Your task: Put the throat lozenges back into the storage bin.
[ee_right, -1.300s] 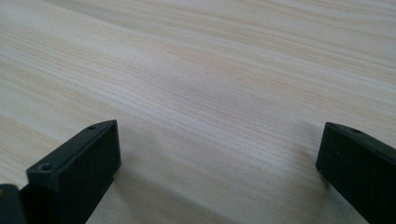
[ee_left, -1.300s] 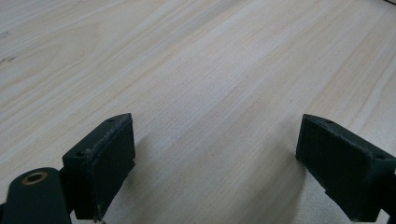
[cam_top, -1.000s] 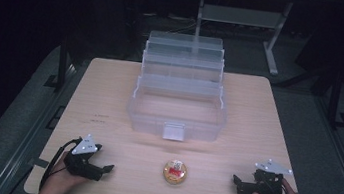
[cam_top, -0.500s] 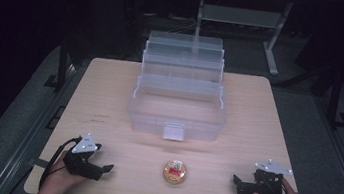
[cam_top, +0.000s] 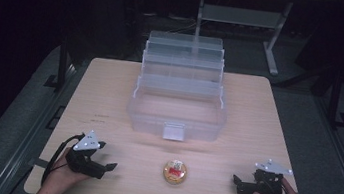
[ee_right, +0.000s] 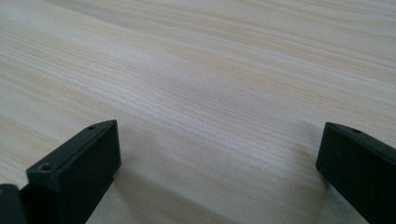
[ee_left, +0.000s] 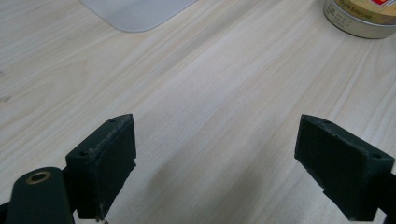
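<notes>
Two grippers, one small round tin, and so far nothing's been picked up as far as I can tell. From the high view, the tin (cam_top: 176,171) with its red and yellow label sits on the wooden table (cam_top: 268,119) near the front edge, about midway between the left gripper (cam_top: 109,166) and the right gripper (cam_top: 235,182), well apart from both. Behind it is a clear plastic tiered box (cam_top: 178,100), opened up and looking empty, so my guess is the tin ends up in there and the whole job is still ahead. Both hands rest low at the table's near corners, grippers pointing inward. Left gripper view: jaws spread wide over bare wood, tin (ee_left: 362,17) off at the top right. Right gripper view: jaws wide apart too, holding nothing, just wood grain.
</notes>
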`<act>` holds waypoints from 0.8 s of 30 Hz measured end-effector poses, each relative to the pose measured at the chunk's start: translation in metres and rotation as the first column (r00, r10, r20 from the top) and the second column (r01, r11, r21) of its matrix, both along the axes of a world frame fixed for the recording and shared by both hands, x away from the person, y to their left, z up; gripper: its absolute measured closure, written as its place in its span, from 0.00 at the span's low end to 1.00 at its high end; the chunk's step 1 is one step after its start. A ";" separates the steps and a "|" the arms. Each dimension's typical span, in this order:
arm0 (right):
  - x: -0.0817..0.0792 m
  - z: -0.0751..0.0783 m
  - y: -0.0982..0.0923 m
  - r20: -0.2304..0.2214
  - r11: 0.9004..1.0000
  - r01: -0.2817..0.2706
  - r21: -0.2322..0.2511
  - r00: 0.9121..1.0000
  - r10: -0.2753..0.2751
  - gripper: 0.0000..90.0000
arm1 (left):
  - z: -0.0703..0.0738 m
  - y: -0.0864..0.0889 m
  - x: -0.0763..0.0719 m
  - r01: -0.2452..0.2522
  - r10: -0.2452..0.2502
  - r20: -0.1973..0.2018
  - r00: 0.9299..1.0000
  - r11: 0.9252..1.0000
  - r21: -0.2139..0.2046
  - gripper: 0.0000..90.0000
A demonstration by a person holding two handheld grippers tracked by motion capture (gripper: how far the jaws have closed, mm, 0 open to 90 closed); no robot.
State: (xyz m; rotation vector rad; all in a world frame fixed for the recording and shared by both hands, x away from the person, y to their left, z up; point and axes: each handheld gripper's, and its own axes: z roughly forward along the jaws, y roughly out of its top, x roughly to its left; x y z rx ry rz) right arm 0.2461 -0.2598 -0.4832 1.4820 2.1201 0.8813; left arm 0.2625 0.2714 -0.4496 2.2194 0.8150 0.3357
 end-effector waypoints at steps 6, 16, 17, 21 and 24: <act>0.000 0.000 0.000 0.000 1.000 0.000 0.000 1.000 0.000 0.00 | 0.001 -0.004 0.001 0.012 -0.012 -0.008 1.000 1.000 0.007 0.13; 0.000 0.000 0.000 0.000 1.000 0.000 0.000 1.000 0.000 0.00 | 0.004 -0.013 0.003 0.031 -0.031 -0.003 1.000 1.000 0.002 0.13; 0.000 0.000 0.000 0.000 1.000 0.000 0.000 1.000 0.000 0.00 | 0.005 -0.014 0.003 0.032 -0.032 -0.002 0.999 0.999 0.003 0.13; 0.000 0.000 0.000 0.000 1.000 0.000 0.000 1.000 0.000 0.00 | 0.006 -0.017 0.004 0.040 -0.040 0.002 0.999 0.999 0.001 0.13; 0.000 0.000 0.000 0.000 1.000 0.000 0.000 1.000 0.000 0.00 | 0.006 -0.019 0.005 0.044 -0.044 0.001 0.999 0.999 0.001 0.13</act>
